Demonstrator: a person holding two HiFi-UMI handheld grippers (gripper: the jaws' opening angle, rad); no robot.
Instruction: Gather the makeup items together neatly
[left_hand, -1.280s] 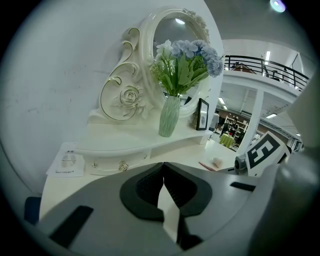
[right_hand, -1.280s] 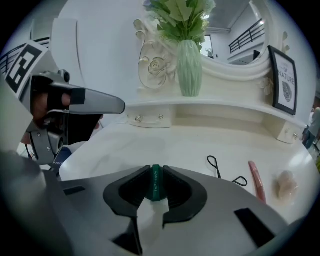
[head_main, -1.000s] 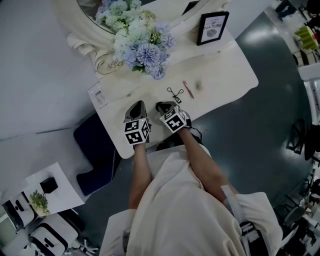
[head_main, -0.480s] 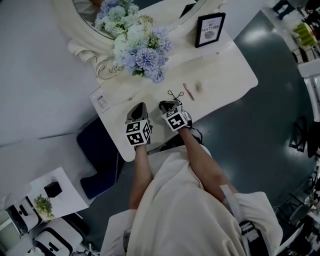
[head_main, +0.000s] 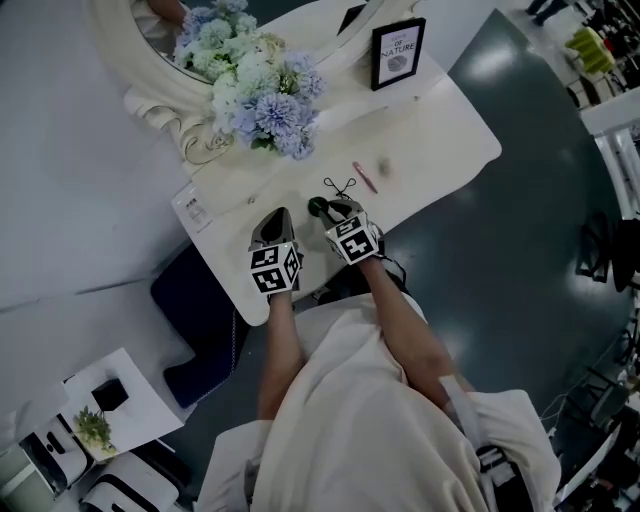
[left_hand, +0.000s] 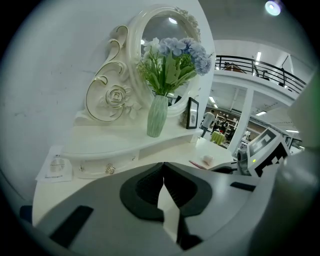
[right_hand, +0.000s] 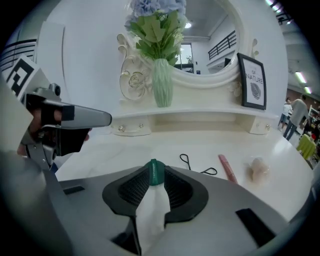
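- Four makeup items show on the white curved-front vanity table (head_main: 440, 130). All sit in one loose patch near its middle, none touching, none lined up. I judge the gathering partly done, with the tidying left.
- Right gripper (head_main: 336, 209): jaws have just been opening and now stand a little apart. A small dark green round-topped plastic item (right_hand: 154, 171) stands between the tips, towards the table's front. Cannot tell whether the pads touch it; it looks let go.
- Left gripper (head_main: 278, 214): jaws together, nothing in them, held over the table's front beside the right one.
- Black thin wire-looped eyelash curler (head_main: 339, 187): flat on the table, just beyond the green item.
- Pink slim stick (right_hand: 226, 167): flat, just beside the curler.
- Pale beige soft puff (right_hand: 257, 169): near the stick but apart from it, outermost of the four.
- Left to do, my guess: close the gaps and square the four up.
- Containers: a pale green ribbed ceramic vase (right_hand: 161, 82) stands upright on the raised shelf and holds blue and white flowers (head_main: 255, 85) with green leaves.
- Small white drawers (right_hand: 131, 128) with knobs under that shelf: shut, contents hidden.
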